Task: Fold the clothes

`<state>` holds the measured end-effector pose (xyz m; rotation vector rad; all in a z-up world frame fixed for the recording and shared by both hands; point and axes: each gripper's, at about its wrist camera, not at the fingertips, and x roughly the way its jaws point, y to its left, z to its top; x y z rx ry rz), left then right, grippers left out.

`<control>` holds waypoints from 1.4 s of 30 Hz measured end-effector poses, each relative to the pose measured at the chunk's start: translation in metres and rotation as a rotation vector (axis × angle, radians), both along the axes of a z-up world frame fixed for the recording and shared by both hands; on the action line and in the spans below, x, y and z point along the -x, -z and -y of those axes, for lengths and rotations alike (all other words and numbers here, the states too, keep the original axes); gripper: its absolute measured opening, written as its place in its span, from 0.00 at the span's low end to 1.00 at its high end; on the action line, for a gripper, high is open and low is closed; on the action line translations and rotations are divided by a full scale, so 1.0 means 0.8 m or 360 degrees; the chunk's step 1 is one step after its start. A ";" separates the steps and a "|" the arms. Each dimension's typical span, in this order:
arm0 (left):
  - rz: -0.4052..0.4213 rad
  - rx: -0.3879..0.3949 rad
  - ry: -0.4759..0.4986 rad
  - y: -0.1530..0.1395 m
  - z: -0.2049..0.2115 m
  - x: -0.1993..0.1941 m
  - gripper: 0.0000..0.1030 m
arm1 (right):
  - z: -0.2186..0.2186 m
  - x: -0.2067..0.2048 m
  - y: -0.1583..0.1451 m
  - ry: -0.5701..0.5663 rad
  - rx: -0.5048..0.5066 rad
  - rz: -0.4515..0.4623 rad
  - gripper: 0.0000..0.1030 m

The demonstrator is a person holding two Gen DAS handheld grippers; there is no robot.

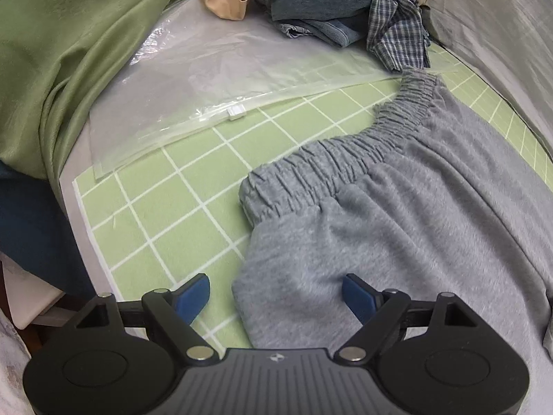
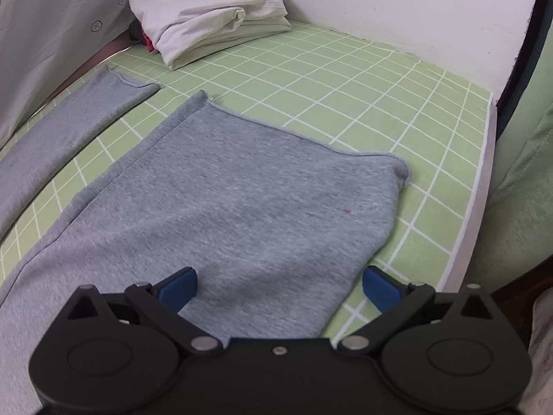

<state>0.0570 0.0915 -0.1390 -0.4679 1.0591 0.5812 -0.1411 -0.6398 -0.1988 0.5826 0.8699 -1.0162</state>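
grey sweatpants (image 1: 432, 214), green grid mat (image 1: 193, 186), unlabelled

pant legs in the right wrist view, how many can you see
2: the near leg lies flat just ahead of the open right tool; the far leg lies along the left edge, apart from it.

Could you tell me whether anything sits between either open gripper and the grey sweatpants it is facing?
Nothing visible does. The left gripper opens over the sweatpants near the waistband; the right gripper opens over a leg. The plastic bag and clothes pile lie beyond.
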 end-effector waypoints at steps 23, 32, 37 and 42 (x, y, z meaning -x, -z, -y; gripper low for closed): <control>0.0616 -0.0098 -0.0135 -0.137 -0.005 -0.013 0.04 | 0.015 -0.005 -0.152 0.0034 0.0223 0.0540 0.02; 0.0807 -0.0155 -0.0231 -0.194 -0.009 -0.042 0.04 | 0.021 -0.046 -0.242 -0.0059 0.0432 0.0835 0.02; 0.0740 -0.0043 -0.0386 -0.157 -0.016 -0.062 0.04 | 0.041 -0.084 -0.207 0.0009 0.0318 0.0809 0.02; 0.0635 -0.0035 -0.0433 -0.135 -0.011 -0.104 0.04 | 0.054 -0.134 -0.179 0.0037 0.0263 0.0707 0.02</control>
